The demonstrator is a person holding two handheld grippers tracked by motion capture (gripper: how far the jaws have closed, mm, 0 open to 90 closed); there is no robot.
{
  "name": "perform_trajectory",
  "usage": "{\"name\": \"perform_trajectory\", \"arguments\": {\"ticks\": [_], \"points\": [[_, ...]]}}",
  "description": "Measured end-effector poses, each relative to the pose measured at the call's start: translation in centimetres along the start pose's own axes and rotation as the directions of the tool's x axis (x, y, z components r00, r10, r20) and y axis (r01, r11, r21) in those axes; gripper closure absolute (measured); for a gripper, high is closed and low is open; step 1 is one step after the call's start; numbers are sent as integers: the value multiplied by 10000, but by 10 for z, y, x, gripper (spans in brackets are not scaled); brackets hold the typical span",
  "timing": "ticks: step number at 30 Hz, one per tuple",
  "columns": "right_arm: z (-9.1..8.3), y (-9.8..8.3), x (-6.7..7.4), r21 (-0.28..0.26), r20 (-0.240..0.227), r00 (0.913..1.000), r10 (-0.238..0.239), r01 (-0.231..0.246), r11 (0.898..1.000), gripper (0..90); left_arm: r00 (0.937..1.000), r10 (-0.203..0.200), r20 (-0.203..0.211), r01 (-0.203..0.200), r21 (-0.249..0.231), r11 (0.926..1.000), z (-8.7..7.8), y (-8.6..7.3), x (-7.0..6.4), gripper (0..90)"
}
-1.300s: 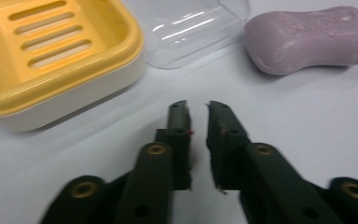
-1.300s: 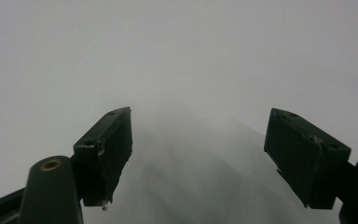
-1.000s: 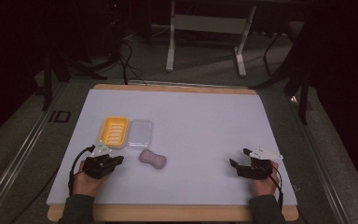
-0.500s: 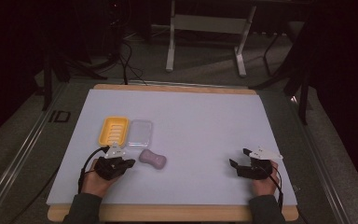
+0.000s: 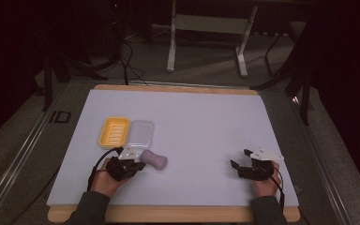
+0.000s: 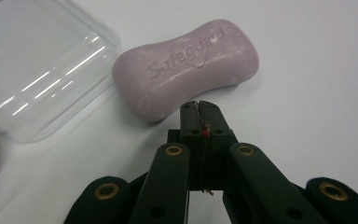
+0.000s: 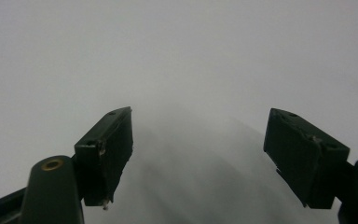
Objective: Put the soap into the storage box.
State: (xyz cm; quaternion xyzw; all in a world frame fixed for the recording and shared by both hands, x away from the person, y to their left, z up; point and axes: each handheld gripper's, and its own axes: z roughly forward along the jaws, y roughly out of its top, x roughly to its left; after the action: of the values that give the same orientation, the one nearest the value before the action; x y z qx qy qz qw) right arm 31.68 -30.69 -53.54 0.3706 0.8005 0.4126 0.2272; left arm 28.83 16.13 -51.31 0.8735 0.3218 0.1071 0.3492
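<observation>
Since a second ago, your left hand-held gripper (image 5: 138,165) has slid right across the counter (image 5: 201,122) and now noses up to the purple Safeguard soap bar (image 6: 186,67), jaws pressed together, empty. Soap lies flat just beside the clear lid (image 6: 37,65), near the yellow soap dish (image 5: 114,131). Your right hand-held gripper (image 7: 198,154) rests well apart, jaws wide. Likely next: open up before grasping the soap.

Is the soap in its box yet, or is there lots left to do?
Not yet. The box already lies open: yellow tray and clear lid side by side. The left gripper, jaws shut, is right at the purple soap but not holding it. Grabbing, placing and covering all remain.
</observation>
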Motion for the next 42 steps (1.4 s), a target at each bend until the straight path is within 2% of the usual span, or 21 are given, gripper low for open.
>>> {"name": "perform_trajectory", "arguments": {"ticks": [5,18,25,26,33,42], "points": [[0,0,0,6,-6,10000,-2,2,10000,234,9993,302,201,-304,104,9995,5,6,-6,897],[1,0,1,96,-15,10000,-27,27,9999,234,9957,674,637,-704,457,9965,19,14,-19,888],[1,0,0,130,-19,10000,-47,47,9999,234,9904,911,1045,-963,459,9943,24,15,-25,889],[1,1,0,141,-25,10000,-46,46,9999,234,9882,1040,1124,-1103,514,9926,27,17,-27,889],[1,0,0,140,-24,10000,-23,24,9999,234,9826,1407,1210,-1505,758,9857,36,21,-32,887],[1,1,0,153,-29,10000,-24,24,9999,234,9819,1568,1061,-1666,914,9818,40,28,-32,884]]}}
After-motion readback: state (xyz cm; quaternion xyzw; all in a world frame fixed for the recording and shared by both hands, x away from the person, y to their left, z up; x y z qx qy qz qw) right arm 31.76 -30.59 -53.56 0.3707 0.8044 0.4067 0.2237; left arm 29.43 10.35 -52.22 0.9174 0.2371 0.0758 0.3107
